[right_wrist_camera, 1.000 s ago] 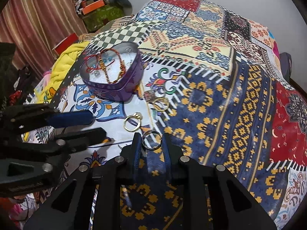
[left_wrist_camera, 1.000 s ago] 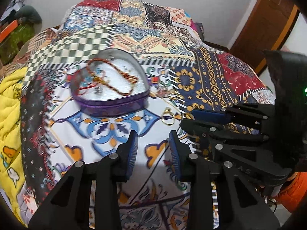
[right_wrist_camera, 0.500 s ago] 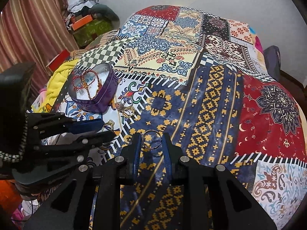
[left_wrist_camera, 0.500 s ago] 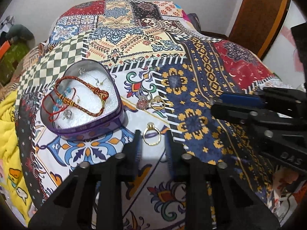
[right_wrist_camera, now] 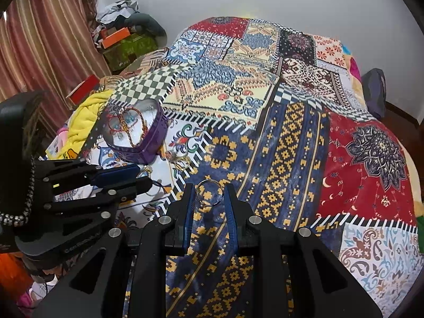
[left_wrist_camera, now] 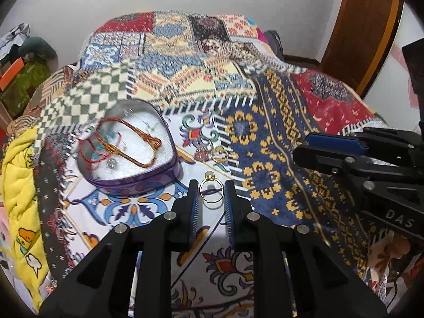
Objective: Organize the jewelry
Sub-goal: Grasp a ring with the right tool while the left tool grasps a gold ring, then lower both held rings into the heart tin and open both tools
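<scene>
Gold pearl-set ring pinched in left claw, purple heart-shaped tin up-left and nearer it; right claw grips silver ring.

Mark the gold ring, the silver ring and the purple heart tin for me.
gold ring [left_wrist_camera: 211, 191]: left wrist view, on its band, between the tool's fingers.
silver ring [right_wrist_camera: 209, 193]: right wrist view, on its band.
purple heart tin [left_wrist_camera: 137, 182]: left wrist view, near side wall.

Bright, even indoor light with soft shadows — strong fisheye bending and dark corners, slight motion blur on the left view.
</scene>
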### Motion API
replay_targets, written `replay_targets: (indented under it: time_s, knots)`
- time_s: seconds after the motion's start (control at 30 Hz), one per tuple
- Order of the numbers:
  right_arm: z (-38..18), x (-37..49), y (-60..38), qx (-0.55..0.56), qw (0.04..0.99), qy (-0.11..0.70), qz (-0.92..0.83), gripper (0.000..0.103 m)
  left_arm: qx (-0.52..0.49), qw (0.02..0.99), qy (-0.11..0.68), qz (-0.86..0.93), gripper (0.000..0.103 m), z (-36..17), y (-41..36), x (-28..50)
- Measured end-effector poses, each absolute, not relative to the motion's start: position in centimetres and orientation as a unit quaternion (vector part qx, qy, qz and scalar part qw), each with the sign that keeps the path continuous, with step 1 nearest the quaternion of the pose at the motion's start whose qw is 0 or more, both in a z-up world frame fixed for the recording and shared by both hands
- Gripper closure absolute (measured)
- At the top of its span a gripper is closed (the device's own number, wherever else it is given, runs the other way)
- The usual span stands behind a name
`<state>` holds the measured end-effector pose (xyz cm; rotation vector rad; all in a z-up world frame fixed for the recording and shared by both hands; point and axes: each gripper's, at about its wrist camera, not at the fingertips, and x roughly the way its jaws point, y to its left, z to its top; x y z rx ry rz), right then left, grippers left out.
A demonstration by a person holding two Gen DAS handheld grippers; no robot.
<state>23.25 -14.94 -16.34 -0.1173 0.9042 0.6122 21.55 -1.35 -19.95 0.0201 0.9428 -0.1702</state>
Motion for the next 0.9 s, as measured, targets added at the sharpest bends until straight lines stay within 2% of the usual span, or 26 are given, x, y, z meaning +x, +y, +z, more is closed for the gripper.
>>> replay_targets:
  time_s: [0.5,0.9]
  knots:
    - [-11.8,22.6,-11.8,-0.058,0.87,0.378,0.312,0.083,-0.026,0.921,0.387,-0.043,0.085,-14.5,3.1,19.5]
    - [-11.5,23.1,-7.4,-0.072,0.861,0.366,0.346,0.083,-0.043,0.928,0.371,-0.014,0.085,-14.2,7.1,19.6]
